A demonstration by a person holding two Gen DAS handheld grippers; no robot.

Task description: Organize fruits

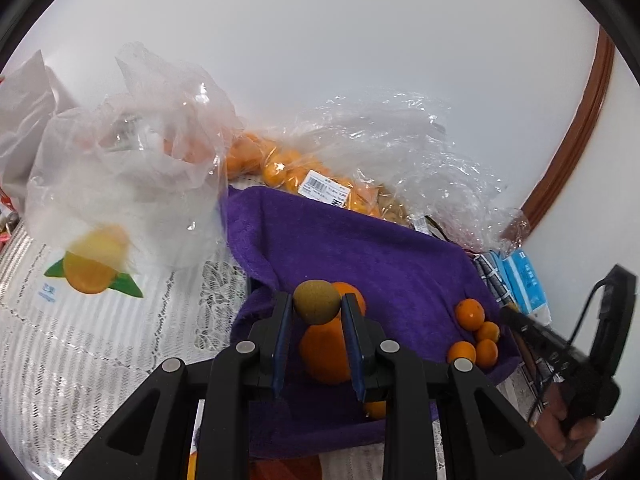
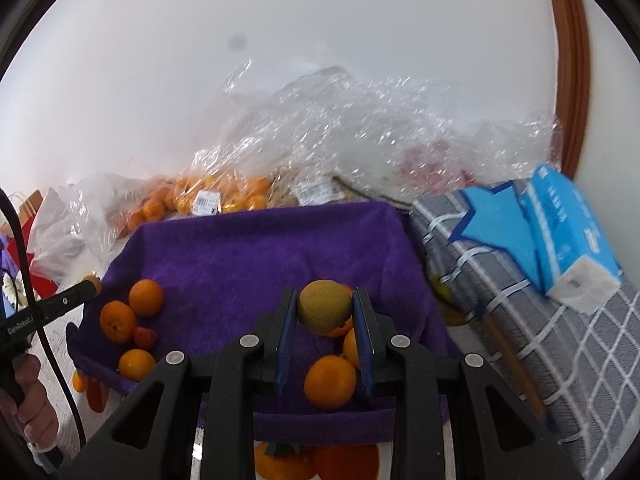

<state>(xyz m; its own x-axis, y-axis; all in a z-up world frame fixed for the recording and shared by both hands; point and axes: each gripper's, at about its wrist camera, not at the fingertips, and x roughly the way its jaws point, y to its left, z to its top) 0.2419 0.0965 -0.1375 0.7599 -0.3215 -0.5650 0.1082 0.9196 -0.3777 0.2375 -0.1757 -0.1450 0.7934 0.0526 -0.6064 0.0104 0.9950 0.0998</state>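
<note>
A purple towel (image 1: 360, 248) (image 2: 256, 256) lies on the table with fruit on it. My left gripper (image 1: 317, 305) is shut on a brownish-green kiwi (image 1: 316, 302), held above two large oranges (image 1: 324, 350). My right gripper (image 2: 325, 307) is shut on a yellow-green round fruit (image 2: 324, 306), held above several small oranges (image 2: 330, 382). A group of small oranges (image 1: 476, 330) (image 2: 128, 320) sits at one edge of the towel. The right gripper's body (image 1: 560, 356) shows at the right of the left wrist view; the left gripper's finger (image 2: 64, 300) shows at the left of the right wrist view.
Clear plastic bags of oranges (image 1: 280, 164) (image 2: 208, 196) lie behind the towel against the white wall. A white fruit-print bag (image 1: 120, 200) stands at the left. A blue tissue pack (image 2: 572, 236) (image 1: 524, 280) rests on a grey checked cloth (image 2: 560, 340). A brown door frame (image 2: 568, 60) is at right.
</note>
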